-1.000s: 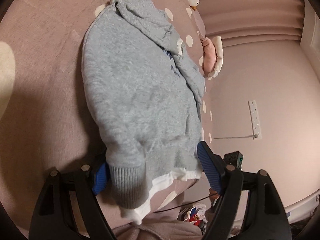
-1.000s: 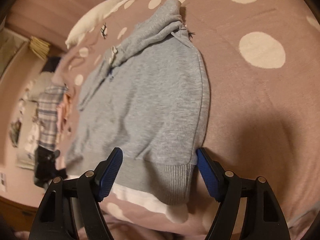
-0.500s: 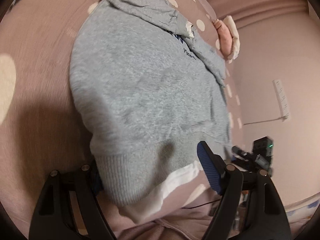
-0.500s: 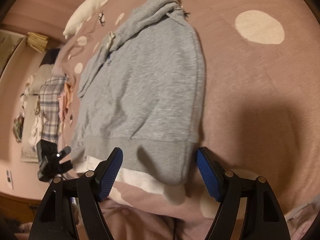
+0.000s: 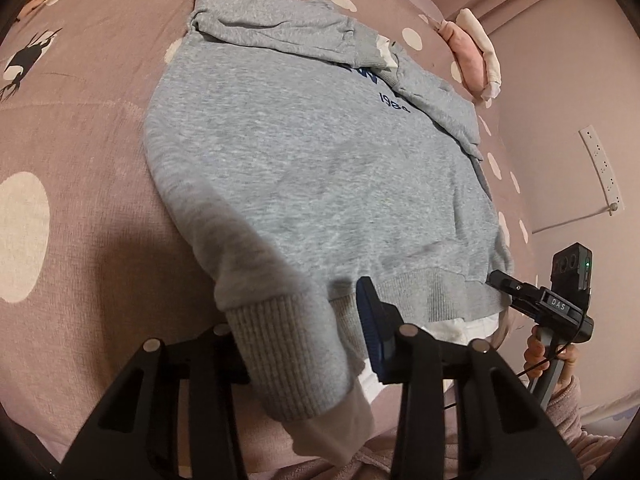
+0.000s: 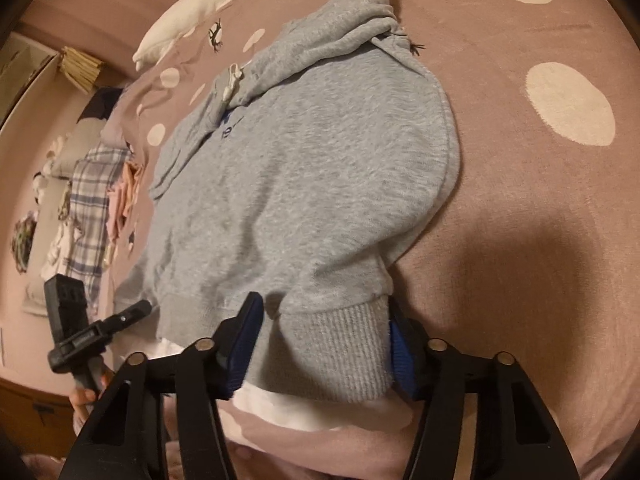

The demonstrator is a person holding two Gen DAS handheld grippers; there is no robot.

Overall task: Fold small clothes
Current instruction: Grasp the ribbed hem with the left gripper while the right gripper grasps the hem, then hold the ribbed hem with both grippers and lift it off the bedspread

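At six o'clock on the bed (image 5: 72, 216), both tongs (image 5: 298, 344) (image 6: 320, 344) are closing on the sweatshirt (image 5: 304, 168) hem corners; perhaps only the top layer is caught, so the white underlayer (image 6: 296, 412) could slip free.

Both your grippers have started closing on the hem of the grey sweatshirt (image 5: 304, 168) — a second ago their jaws stood wide around it. Your left gripper (image 5: 296, 340) has swung round and slid along the hem: its view now takes in the whole front, the printed numbers and your right gripper at the far corner. The ribbed band now bunches up between the blue pads of your right gripper (image 6: 324, 344) — before, it lay flat on the bedspread (image 6: 540, 220).
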